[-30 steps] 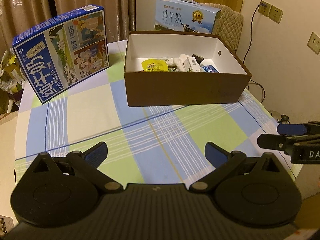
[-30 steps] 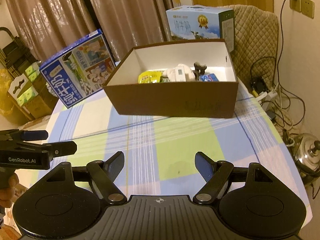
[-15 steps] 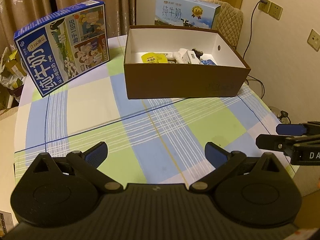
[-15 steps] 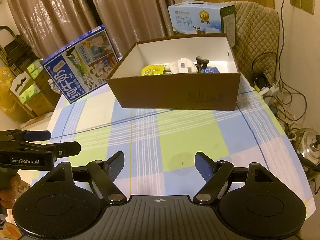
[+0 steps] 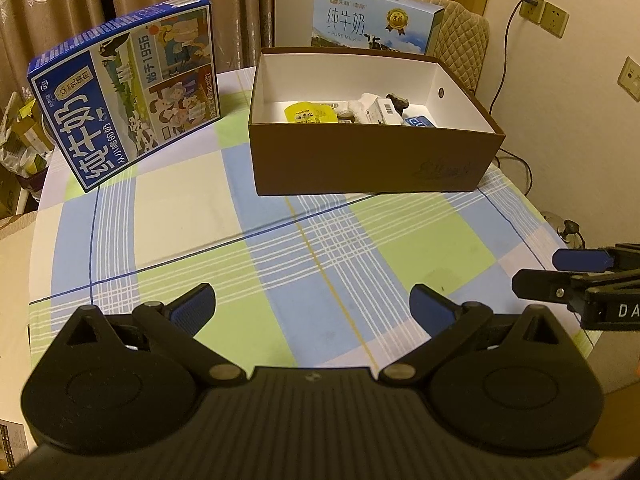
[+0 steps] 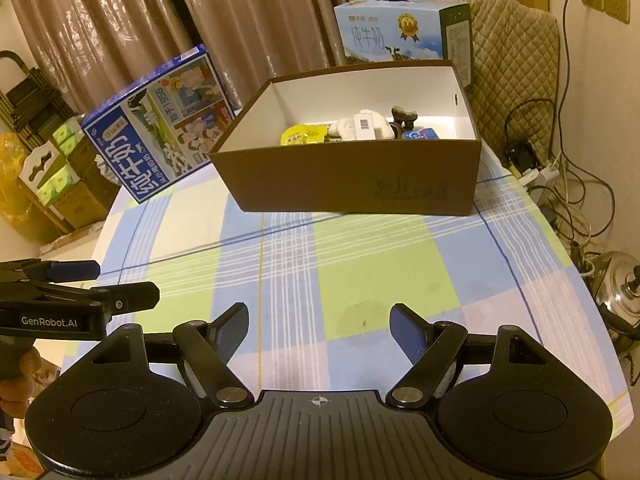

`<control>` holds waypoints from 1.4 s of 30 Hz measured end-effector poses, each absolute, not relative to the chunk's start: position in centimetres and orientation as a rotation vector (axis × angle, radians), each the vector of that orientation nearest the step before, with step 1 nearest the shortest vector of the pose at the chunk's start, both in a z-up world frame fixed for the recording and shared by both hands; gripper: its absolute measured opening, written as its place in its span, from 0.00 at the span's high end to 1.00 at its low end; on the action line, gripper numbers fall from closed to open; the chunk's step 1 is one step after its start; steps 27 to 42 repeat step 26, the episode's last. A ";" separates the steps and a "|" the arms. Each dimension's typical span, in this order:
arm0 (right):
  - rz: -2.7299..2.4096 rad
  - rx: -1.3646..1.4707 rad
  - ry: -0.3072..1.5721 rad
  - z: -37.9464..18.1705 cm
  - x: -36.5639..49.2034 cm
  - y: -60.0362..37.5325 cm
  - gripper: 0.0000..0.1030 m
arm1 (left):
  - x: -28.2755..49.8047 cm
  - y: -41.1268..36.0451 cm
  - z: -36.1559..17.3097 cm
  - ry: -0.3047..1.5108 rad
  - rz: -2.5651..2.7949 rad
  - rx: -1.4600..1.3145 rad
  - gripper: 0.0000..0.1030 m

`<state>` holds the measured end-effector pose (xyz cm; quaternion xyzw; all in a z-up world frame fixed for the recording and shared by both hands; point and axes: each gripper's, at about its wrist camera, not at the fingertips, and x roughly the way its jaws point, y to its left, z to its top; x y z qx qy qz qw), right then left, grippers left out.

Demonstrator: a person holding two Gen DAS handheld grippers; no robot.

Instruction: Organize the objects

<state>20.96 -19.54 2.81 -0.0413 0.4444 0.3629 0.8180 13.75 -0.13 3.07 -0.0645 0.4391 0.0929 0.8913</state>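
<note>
A brown cardboard box [image 5: 372, 164] [image 6: 360, 184] stands open at the far side of the checked tablecloth. Inside lie a yellow pouch [image 5: 308, 114] [image 6: 302, 136], a white barcoded pack [image 5: 380, 110] [image 6: 364, 126], a dark figurine [image 5: 397, 101] [image 6: 403, 115] and a blue packet [image 5: 418, 121] [image 6: 420, 135]. My left gripper [image 5: 312, 300] [image 6: 128, 283] is open and empty over the near cloth. My right gripper [image 6: 320, 320] [image 5: 534, 269] is open and empty too, level with it on the right.
A dark blue milk carton [image 5: 128, 92] [image 6: 160, 128] leans at the back left. A pale blue milk case [image 5: 372, 24] [image 6: 400, 36] sits behind the box, on a quilted chair [image 6: 516, 52]. A steel kettle [image 6: 616, 296] and cables lie beyond the table's right edge.
Both grippers have drawn back a little from the brown box, which now looks slightly smaller and farther. Both stay open and empty.
</note>
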 end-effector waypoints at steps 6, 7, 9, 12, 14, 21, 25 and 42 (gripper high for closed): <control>0.773 -0.085 0.952 2.6 21.1 -19.6 0.27 | 14.1 -0.1 2.9 0.916 0.193 -0.133 0.01; 0.772 -0.085 0.952 2.6 21.2 -19.6 0.27 | 14.2 -0.1 2.9 0.917 0.193 -0.132 0.01; 0.770 -0.084 0.954 2.6 21.3 -19.6 0.27 | 14.4 -0.1 2.8 0.918 0.192 -0.132 0.01; 0.767 -0.083 0.957 2.5 21.6 -19.7 0.27 | 14.8 -0.1 2.7 0.921 0.192 -0.132 0.01; 0.765 -0.083 0.959 2.4 21.8 -19.7 0.27 | 15.0 -0.2 2.6 0.923 0.192 -0.131 0.01; 0.762 -0.081 0.968 2.1 22.6 -19.9 0.27 | 15.7 -0.3 2.4 0.932 0.189 -0.131 0.01; 0.760 -0.079 0.972 2.0 23.1 -20.0 0.27 | 16.2 -0.5 2.1 0.941 0.186 -0.126 0.01; 0.760 -0.079 0.973 1.9 23.3 -20.0 0.27 | 16.4 -0.5 2.1 0.945 0.185 -0.127 0.01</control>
